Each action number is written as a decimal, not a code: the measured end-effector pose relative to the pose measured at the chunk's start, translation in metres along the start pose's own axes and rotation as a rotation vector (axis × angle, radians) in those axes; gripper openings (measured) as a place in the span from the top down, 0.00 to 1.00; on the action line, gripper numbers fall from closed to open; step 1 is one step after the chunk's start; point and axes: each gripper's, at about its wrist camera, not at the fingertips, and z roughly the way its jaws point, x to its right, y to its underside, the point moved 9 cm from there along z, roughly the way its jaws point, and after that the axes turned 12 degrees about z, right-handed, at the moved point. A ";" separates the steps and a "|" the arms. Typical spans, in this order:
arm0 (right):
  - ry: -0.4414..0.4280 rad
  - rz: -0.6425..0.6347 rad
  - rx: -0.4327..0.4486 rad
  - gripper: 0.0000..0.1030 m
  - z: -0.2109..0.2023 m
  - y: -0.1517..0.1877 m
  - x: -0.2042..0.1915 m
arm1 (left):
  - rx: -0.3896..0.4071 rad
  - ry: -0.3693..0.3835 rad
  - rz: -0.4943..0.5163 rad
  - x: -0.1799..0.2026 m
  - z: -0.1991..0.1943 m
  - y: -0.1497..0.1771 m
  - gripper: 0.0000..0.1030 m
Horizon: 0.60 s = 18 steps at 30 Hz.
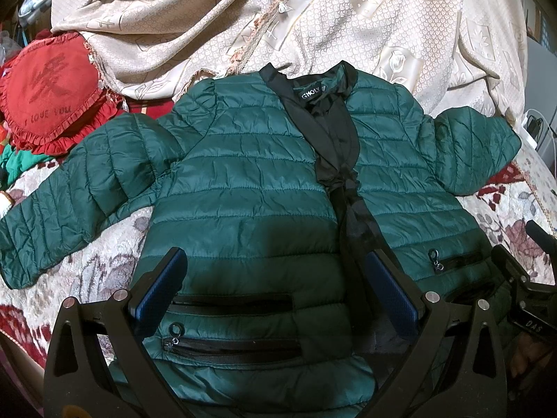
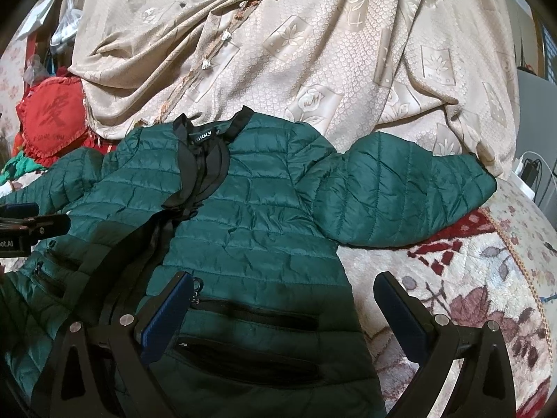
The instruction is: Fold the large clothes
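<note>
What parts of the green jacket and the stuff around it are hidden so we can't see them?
- Bottom hem of the green jacket: left wrist view, covered by the left gripper and cut by the frame edge.
- Cuff of one sleeve: right wrist view, tucked under the beige curtain.
- Collar label: both views, lettering too small to read surely.
- Red cushion: left wrist view, partly behind the curtain.

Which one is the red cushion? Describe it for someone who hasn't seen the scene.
Start at the green puffer jacket spread on the floral blanket. Look past its outstretched sleeve toward the beige curtain. The red cushion is heart-shaped, frilled, and printed "I LOVE YOU".
</note>
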 end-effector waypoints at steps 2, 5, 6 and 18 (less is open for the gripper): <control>0.002 0.002 0.000 0.00 0.000 0.000 0.000 | -0.001 0.001 0.000 0.000 0.000 0.000 0.00; 0.005 0.001 0.002 0.00 0.000 0.000 0.001 | 0.000 0.001 0.001 0.000 0.000 0.000 0.00; 0.006 0.000 0.005 0.00 -0.001 0.000 0.001 | 0.000 0.001 0.001 0.000 0.000 0.000 0.00; -0.047 0.007 -0.026 0.00 0.002 0.008 -0.007 | 0.000 0.000 0.002 -0.001 0.000 0.001 0.00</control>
